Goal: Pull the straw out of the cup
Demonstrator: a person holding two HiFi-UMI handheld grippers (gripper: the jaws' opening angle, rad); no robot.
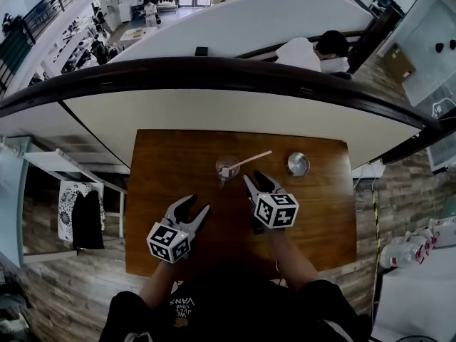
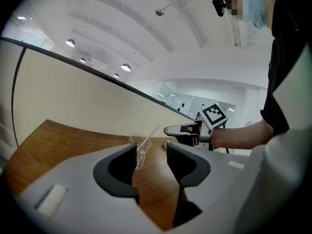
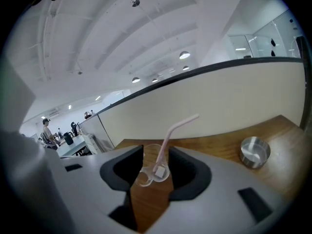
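A clear plastic cup stands on the brown wooden table. A pink bendy straw leans out of it toward the right. My right gripper is open, its tips just short of the cup on the near right. In the right gripper view the cup and straw show in the gap of that gripper, untouched. My left gripper is open and empty, nearer and to the left. In its view the cup is half hidden by one jaw.
A small steel cup stands to the right of the clear cup. Behind the table runs a pale curved wall with a dark rail. The table's edges lie near on all sides; wood floor surrounds it.
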